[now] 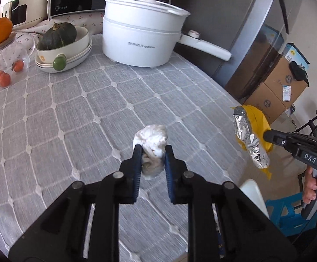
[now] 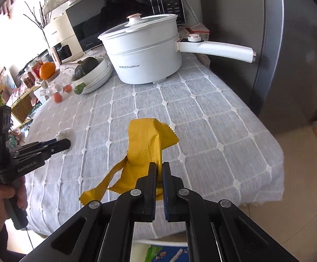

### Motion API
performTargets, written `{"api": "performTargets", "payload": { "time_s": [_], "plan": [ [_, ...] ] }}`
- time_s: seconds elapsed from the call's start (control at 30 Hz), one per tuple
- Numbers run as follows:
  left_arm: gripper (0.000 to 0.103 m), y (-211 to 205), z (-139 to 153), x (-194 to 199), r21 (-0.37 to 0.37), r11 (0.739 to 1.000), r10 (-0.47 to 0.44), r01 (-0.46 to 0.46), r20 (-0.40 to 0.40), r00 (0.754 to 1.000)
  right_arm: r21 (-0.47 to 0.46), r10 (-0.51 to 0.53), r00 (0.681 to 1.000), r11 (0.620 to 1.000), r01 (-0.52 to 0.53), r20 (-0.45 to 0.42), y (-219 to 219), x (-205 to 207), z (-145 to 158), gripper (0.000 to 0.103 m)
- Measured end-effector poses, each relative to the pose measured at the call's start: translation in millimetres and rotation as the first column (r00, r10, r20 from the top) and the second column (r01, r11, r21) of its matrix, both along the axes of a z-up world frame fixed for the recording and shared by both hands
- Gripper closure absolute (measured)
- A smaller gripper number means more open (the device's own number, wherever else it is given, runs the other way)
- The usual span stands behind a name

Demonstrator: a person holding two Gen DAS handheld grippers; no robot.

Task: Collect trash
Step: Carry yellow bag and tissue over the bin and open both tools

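Between the left claw (image 1: 153, 149) tips sits a pinched tissue wad (image 1: 150, 139); right claw (image 2: 158, 167) pinches a yellow wrapper (image 2: 144, 146).

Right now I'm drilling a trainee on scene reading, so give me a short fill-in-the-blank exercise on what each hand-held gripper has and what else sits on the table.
1. The left hand-held gripper is shut on a crumpled white ____.
2. The wrapper in the right hand-held gripper is ____ outside and silver foil inside.
3. The dark green squash rests in a white ____.
4. The white electric pot has its lid ____.

Missing words: tissue; yellow; bowl; on
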State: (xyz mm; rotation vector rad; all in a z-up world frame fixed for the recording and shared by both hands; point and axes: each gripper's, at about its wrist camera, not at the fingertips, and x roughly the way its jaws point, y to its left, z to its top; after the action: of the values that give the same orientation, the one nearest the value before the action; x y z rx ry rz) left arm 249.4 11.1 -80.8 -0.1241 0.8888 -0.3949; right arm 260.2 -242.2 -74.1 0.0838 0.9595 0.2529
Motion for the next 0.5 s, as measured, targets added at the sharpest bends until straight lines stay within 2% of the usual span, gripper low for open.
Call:
{"api": "performTargets", "payload": {
  "time_s": [0.13,0.27,0.5],
  "plan": [
    [0.081,-15.5,15.2,-47.9,0.028,0.998,-0.051,0.05,0.013,0.999,-0.008,-0.011,1.0,1.0,0.011,0.011,-8.2,-47.7,17.2,0.098],
    [0.081,-28.0,22.8,-88.3,0.005,0.997,-0.077,0.077,0.004,0.997,-0.01,-0.036,0.999,0.999,0.036,-0.007,-19.2,-95.1,25.4,0.098],
    [0.081,-60.2,11.4,-140.3,-0.013,0.989,-0.151,0.151,-0.03,0.988,-0.021,-0.098,0.992,0.995,0.096,-0.078,-46.2,-161.5,16.5,0.097]
  ]
}}
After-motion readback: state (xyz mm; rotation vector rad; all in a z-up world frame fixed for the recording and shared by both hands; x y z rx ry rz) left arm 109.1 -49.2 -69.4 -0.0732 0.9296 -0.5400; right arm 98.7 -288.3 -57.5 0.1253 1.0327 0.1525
